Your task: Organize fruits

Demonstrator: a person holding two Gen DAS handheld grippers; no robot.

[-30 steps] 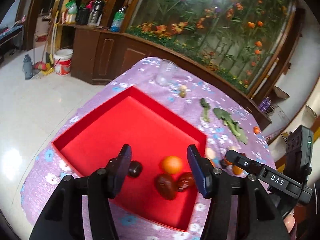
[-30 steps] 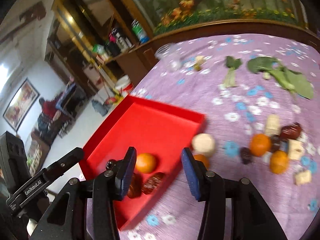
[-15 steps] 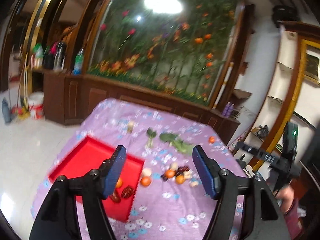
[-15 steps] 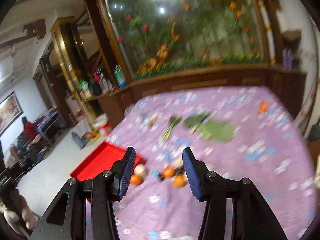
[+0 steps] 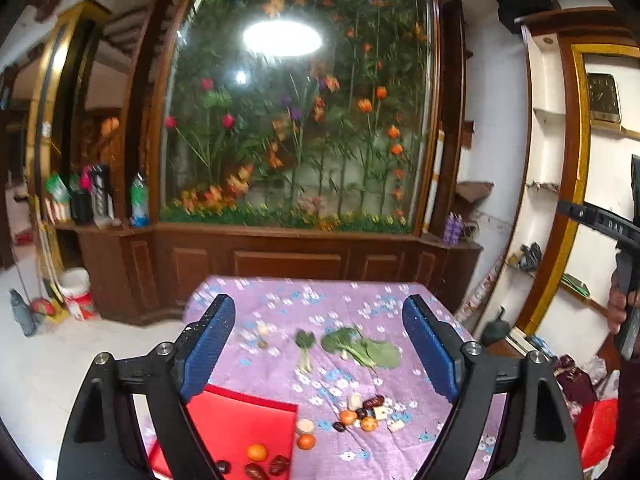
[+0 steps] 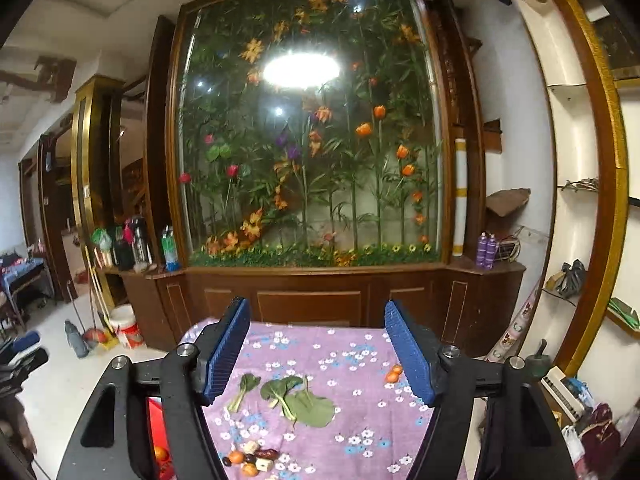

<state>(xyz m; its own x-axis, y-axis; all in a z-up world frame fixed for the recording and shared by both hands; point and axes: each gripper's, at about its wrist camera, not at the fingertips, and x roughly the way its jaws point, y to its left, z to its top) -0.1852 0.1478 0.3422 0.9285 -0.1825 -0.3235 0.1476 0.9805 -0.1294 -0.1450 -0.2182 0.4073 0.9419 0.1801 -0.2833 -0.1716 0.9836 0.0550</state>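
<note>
Both grippers hang high above the purple flowered table [image 5: 352,308], far from everything on it. My left gripper [image 5: 316,344] is empty and its jaws are opening wide. Below it the red tray [image 5: 244,420] holds an orange [image 5: 256,452] and dark dates [image 5: 279,465]. Beside the tray lie another orange [image 5: 306,441] and a small heap of fruits and pale pieces [image 5: 362,414]. My right gripper [image 6: 316,356] is empty too, jaws opening. In its view the heap [image 6: 250,460] lies low on the cloth, and a lone orange fruit [image 6: 393,374] sits near the right fingertip.
Green leafy vegetables [image 5: 360,346] lie mid-table, also shown as greens [image 6: 298,398] from the right. A wooden cabinet [image 6: 312,300] with a flower display stands behind the table. A bucket [image 6: 126,326] and bottle [image 6: 76,338] stand on the floor at left. The hand holding the other gripper [image 5: 618,308] shows at right.
Both grippers rose well above the table and tipped up toward level. The tray and fruits shrank low in view. Both pairs of jaws spread wider.
</note>
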